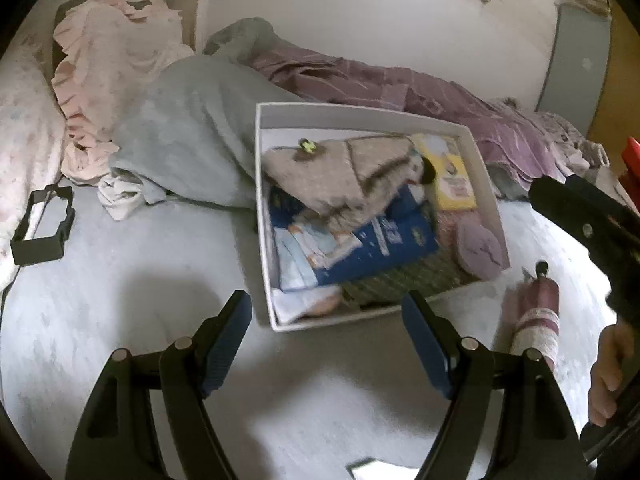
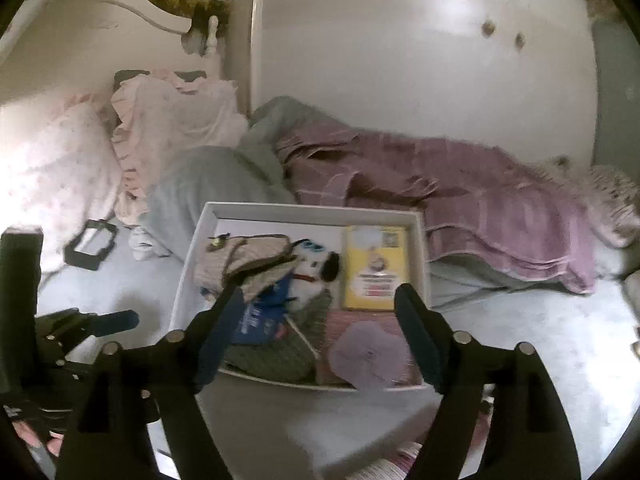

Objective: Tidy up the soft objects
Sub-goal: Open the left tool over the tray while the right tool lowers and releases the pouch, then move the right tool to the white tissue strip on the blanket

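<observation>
A white box (image 1: 264,208) (image 2: 312,209) lies on the bed, filled with soft things: a beige knitted piece (image 1: 344,176) (image 2: 236,256), a black-and-white plush dog (image 2: 316,280), a green knit (image 2: 280,344), a lilac round pad (image 1: 478,246) (image 2: 368,354), a blue packet (image 1: 384,244) and a yellow packet (image 1: 448,168) (image 2: 376,268). My left gripper (image 1: 326,320) hangs open over the sheet just before the box's near edge, holding nothing. My right gripper (image 2: 320,308) is open above the box's near half, also with nothing between its fingers. A pink rolled item (image 1: 536,320) lies right of the box.
A grey blanket (image 1: 188,132) and a purple blanket (image 2: 460,184) are bunched behind the box, against a white wardrobe (image 2: 400,60). Pink ruffled pillows (image 1: 104,60) sit at the far left. A black rectangular frame (image 1: 42,224) and a white cloth (image 1: 120,196) lie on the sheet.
</observation>
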Demonstrator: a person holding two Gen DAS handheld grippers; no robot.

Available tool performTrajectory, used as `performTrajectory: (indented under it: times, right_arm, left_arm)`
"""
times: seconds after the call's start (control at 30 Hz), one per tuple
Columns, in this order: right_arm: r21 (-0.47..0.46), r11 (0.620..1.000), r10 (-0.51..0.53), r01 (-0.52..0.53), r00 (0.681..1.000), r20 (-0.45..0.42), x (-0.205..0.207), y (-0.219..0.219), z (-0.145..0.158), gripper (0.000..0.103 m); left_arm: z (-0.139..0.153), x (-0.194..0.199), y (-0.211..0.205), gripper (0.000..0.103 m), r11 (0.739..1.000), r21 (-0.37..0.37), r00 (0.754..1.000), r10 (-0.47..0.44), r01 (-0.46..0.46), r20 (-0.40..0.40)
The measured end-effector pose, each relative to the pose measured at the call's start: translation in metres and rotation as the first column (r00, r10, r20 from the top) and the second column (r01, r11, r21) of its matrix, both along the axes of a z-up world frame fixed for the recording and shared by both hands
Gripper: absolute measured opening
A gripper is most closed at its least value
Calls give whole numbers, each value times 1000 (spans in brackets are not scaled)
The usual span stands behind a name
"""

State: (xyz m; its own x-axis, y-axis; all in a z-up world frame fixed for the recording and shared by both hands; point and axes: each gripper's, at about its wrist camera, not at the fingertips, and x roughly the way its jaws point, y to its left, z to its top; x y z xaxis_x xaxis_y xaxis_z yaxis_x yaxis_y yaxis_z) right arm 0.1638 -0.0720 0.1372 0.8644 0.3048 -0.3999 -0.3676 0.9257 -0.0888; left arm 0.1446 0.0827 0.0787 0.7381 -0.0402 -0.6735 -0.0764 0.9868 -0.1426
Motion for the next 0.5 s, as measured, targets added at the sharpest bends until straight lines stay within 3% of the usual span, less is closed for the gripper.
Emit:
performTrajectory:
  times: [0.27,0.5]
  right_arm:
    - [-138,983,116,-122,992,-51,-42,0,-25,83]
    - [-11,980,187,-197,946,-264,-45,-15,-45,82]
  left_arm:
    - [-3,-29,-18,78,996,84,999,-31,31,-9]
    - [-19,-55,-17,78,995,81,997,-54,57,-49]
